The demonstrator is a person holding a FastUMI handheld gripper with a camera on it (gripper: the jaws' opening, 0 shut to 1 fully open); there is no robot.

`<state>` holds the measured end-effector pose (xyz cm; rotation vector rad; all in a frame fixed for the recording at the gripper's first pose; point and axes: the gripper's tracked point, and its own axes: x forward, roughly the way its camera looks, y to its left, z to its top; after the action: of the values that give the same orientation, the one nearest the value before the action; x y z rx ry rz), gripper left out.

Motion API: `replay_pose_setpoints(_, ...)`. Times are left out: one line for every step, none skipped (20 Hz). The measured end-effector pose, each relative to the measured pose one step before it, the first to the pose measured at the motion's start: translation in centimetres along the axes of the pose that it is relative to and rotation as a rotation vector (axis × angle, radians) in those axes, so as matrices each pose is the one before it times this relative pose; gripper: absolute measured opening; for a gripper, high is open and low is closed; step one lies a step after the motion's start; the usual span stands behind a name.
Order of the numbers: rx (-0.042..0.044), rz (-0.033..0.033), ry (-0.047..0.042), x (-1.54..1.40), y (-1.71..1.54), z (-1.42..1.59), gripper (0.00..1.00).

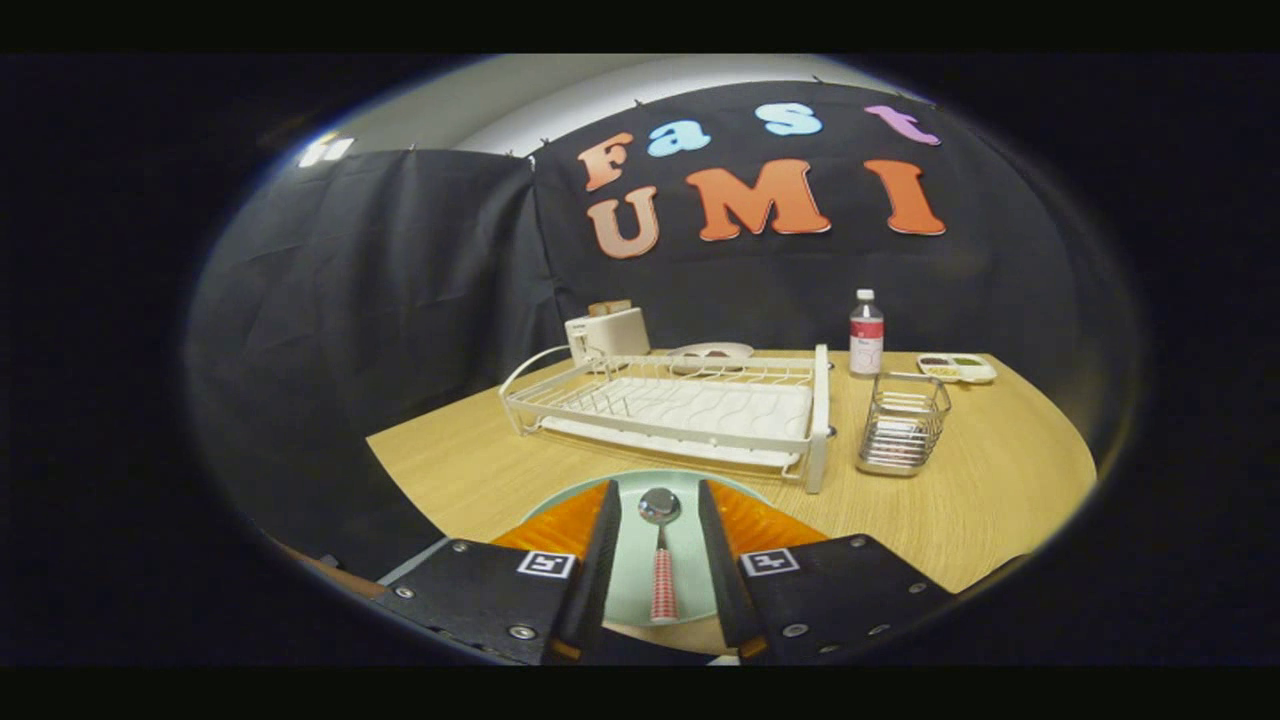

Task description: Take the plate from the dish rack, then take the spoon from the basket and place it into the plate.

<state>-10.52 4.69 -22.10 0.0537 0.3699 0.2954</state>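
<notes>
One toaster (608, 333) at 11 o'clock. One dish rack (680, 410), its slots bare. One plate (640, 560) at 6 holds one spoon (660, 550). Gripper (655, 555) released, fingers either side of the spoon, apart from it. One basket (903, 422), one bottle (866, 334), label unreadable, at 1.

one plate (640, 570), one spoon (661, 560), one dish rack (680, 410), one basket (903, 422) (wire), one bottle (866, 335), one toaster (607, 332)

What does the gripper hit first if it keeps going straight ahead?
Likely the dish rack: its front rail lies just beyond the plate. The gripper is open above the plate, the spoon lying between its fingers. Height is unclear, so it might pass over.
</notes>
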Motion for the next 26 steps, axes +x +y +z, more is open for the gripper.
replay_pose_setpoints(0.00260,-0.01494,-0.03702,-0.002,-0.145,1.321,0.51)
replay_pose_setpoints(-0.00229,-0.01769,-0.03542,0.054,-0.261,1.277,0.60)
replay_pose_setpoints(-0.00078,-0.01770,-0.03481,0.049,-0.218,1.199,0.63)
replay_pose_setpoints(-0.00131,-0.01373,-0.02775,-0.056,-0.139,1.153,0.69)
replay_pose_setpoints(0.00794,-0.01271,-0.03052,0.033,-0.139,1.154,0.71)
replay_pose_setpoints(0.01326,-0.01114,-0.03025,-0.046,-0.062,1.151,0.72)
replay_pose_setpoints(0.01345,-0.01145,-0.03329,-0.057,-0.174,1.265,0.74)
replay_pose_setpoints(0.00650,-0.01704,-0.02831,-0.048,-0.189,1.048,0.76)
replay_pose_setpoints(-0.00175,-0.01864,-0.02711,-0.066,-0.256,0.984,0.78)
replay_pose_setpoints(-0.01085,-0.02144,-0.02565,-0.094,-0.276,0.985,0.80)
replay_pose_setpoints(-0.01339,-0.02463,-0.02563,-0.045,-0.363,0.962,0.81)
replay_pose_setpoints(-0.01348,-0.01865,-0.02838,-0.097,-0.134,0.953,0.83)
replay_pose_setpoints(-0.00783,-0.02159,-0.02849,-0.046,-0.140,1.032,0.83)
replay_pose_setpoints(-0.01012,-0.01871,-0.02065,-0.033,-0.187,0.733,0.84)
replay_pose_setpoints(-0.01001,-0.02277,-0.01696,-0.056,-0.296,0.711,0.85)
replay_pose_setpoints(-0.00493,-0.01770,-0.00987,-0.014,-0.274,0.500,0.86)
replay_pose_setpoints(0.00188,-0.01108,-0.00516,0.069,-0.153,0.328,0.86)
replay_pose_setpoints(0.00198,-0.00565,-0.00548,-0.031,-0.009,0.443,0.86)
replay_pose_setpoints(0.00086,-0.00864,-0.00796,0.016,-0.161,0.362,0.86)
replay_pose_setpoints(-0.00225,-0.01431,-0.00928,0.191,-0.355,0.347,0.86)
replay_pose_setpoints(-0.00137,-0.02207,-0.01362,0.101,-0.489,0.344,0.86)
replay_pose_setpoints(-0.00170,-0.01819,-0.00990,0.101,-0.360,0.136,0.86)
replay_pose_setpoints(0.00165,-0.01315,-0.00431,0.052,-0.256,0.039,0.86)
replay_pose_setpoints(0.00146,-0.00758,-0.00115,-0.023,-0.137,-0.152,0.86)
replay_pose_setpoints(0.00073,-0.00578,-0.00086,0.015,-0.171,0.013,0.86)
replay_pose_setpoints(-0.00436,-0.00380,-0.00015,-0.006,-0.096,-0.029,0.86)
